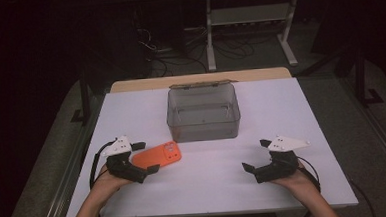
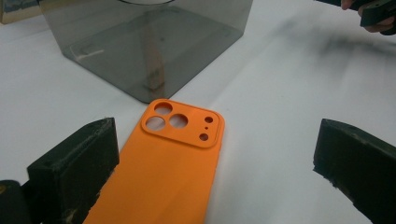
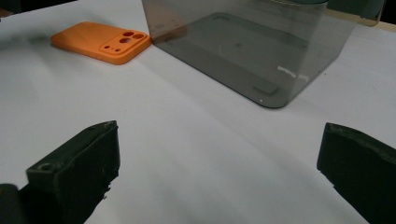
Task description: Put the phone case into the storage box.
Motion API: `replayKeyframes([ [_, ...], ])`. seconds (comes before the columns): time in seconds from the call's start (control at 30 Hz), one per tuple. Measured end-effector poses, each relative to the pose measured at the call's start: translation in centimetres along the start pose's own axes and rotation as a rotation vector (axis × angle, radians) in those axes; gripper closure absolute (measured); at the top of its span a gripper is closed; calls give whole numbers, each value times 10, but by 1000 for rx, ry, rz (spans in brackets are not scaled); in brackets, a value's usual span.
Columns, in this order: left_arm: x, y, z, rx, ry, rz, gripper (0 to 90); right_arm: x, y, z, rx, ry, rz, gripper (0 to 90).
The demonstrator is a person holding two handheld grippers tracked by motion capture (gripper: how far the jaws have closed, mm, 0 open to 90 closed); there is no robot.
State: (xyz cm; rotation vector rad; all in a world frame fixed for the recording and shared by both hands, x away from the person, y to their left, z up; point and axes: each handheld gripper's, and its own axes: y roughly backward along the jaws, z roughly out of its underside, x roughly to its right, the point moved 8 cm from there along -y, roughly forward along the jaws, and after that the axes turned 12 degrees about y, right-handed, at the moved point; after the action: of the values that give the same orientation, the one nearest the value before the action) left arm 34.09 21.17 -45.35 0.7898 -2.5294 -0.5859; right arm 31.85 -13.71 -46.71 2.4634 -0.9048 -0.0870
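An orange phone case (image 1: 158, 154) lies flat on the white table, camera cutouts facing up, just in front of the left corner of a clear grey plastic box (image 1: 203, 113). My left gripper (image 1: 145, 156) is open, its jaws on either side of the case's near end (image 2: 159, 172) without closing on it. My right gripper (image 1: 256, 155) is open over bare table at the right front, nothing between its jaws. From the right gripper view the case (image 3: 103, 41) lies far left and the box (image 3: 252, 46) stands ahead.
The white table top (image 1: 276, 114) has free room in the middle and to the right of the box. The box's lid (image 1: 199, 84) stands open at its back. Beyond the table, a dark floor with cables and a metal stand (image 1: 248, 15).
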Motion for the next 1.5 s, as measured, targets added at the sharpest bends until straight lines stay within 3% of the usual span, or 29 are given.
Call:
replayKeyframes([
  [0.63, -13, 1, -11, -2, 1, -28, 0, 2, 2, 0, 2, -7, 14, 0],
  [1.5, -43, 0, -33, -1, 5, -72, 0, 3, 0, 1, -4, -12, 15, 0],
])
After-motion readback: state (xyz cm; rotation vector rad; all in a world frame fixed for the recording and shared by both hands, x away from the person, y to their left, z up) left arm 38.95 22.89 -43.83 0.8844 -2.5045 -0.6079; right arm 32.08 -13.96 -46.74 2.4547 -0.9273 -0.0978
